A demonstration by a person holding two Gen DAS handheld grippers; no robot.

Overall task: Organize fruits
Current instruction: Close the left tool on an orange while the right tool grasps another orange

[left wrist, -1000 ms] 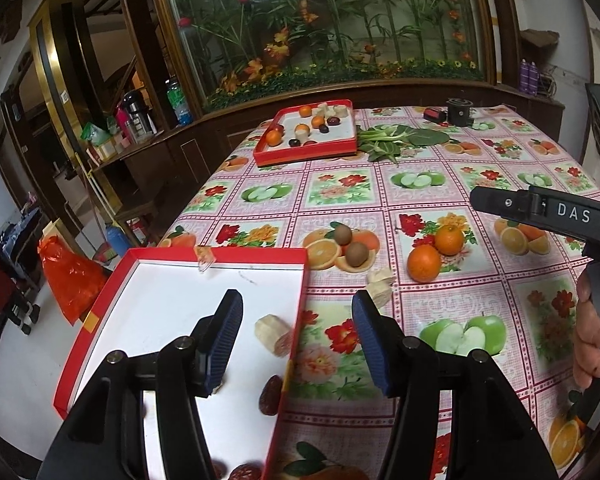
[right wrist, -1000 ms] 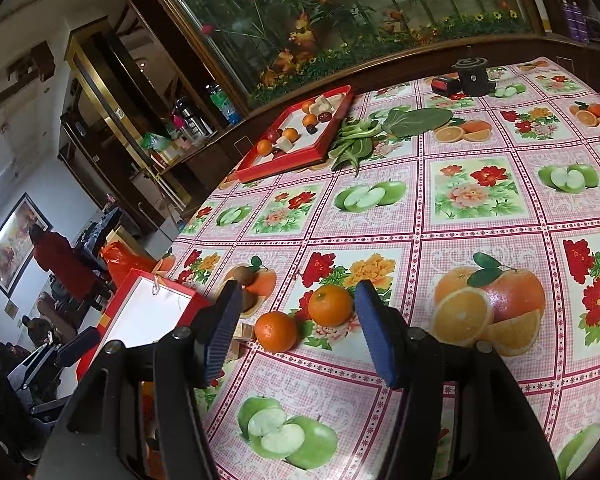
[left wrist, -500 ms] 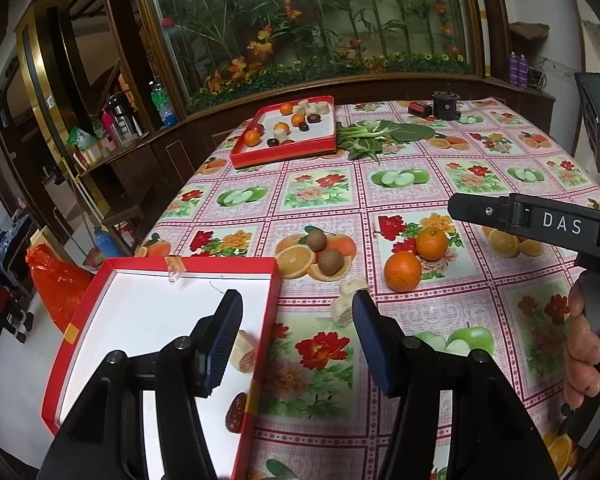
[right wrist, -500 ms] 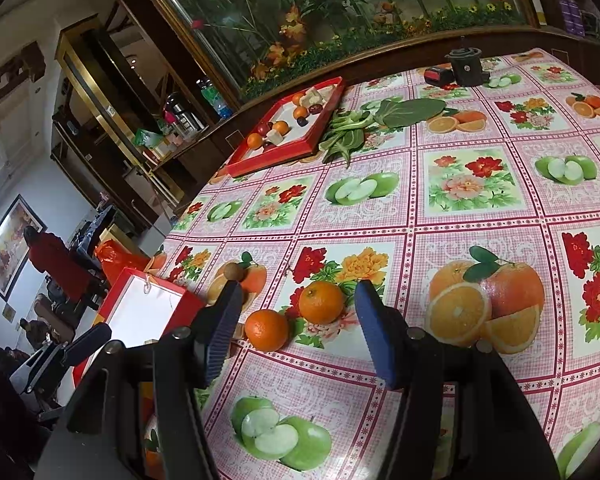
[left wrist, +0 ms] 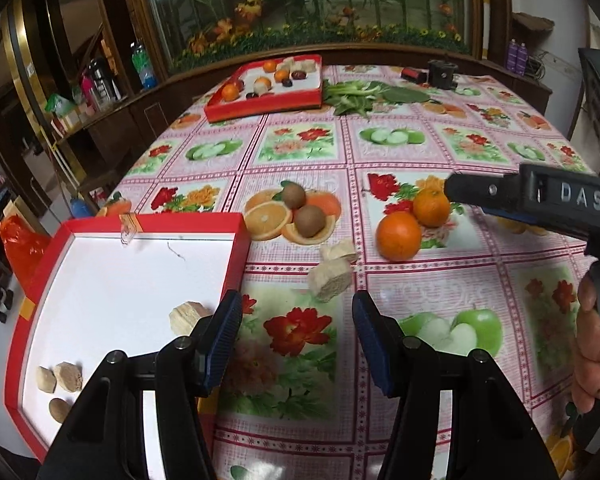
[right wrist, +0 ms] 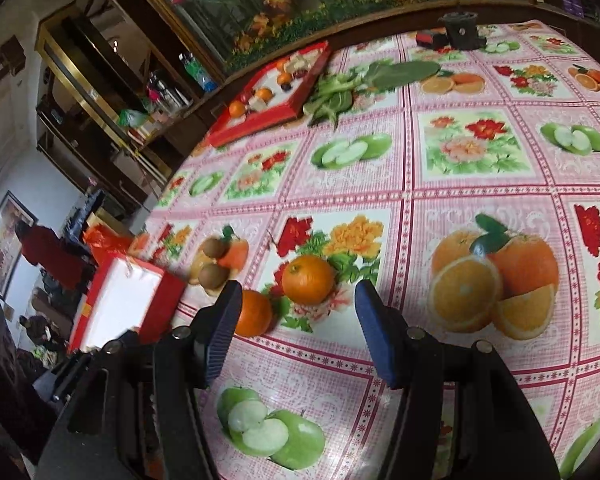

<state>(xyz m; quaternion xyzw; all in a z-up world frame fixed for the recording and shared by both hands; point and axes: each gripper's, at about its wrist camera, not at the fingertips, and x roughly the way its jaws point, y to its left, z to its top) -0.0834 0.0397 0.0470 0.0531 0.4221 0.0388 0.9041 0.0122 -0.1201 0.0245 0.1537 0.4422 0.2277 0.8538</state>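
Note:
Two oranges (left wrist: 399, 235) (left wrist: 431, 207), two kiwis (left wrist: 309, 220) (left wrist: 293, 195) and two pale cut pieces (left wrist: 330, 282) (left wrist: 339, 249) lie loose on the printed tablecloth. My left gripper (left wrist: 297, 338) is open and empty, hovering just in front of the nearer pale piece, beside the near red tray (left wrist: 235, 258). That tray holds pale chunks (left wrist: 185, 316) (left wrist: 58, 377) and a brown fruit (left wrist: 59, 409). My right gripper (right wrist: 297, 334) is open and empty, close in front of the oranges (right wrist: 308, 279) (right wrist: 253, 313); its finger (left wrist: 512, 196) reaches over the farther orange.
A second red tray (left wrist: 260, 105) with several fruits sits at the table's far end, next to leafy greens (left wrist: 354, 95) and a small black device (left wrist: 442, 74). A hand (left wrist: 594, 350) holds the right gripper at the right edge. Shelves and an orange bag (left wrist: 20, 240) stand beyond the left table edge.
My left gripper has shifted right, off the near tray and over the tablecloth toward the pale pieces. My right gripper has moved closer to the oranges. Both stay open.

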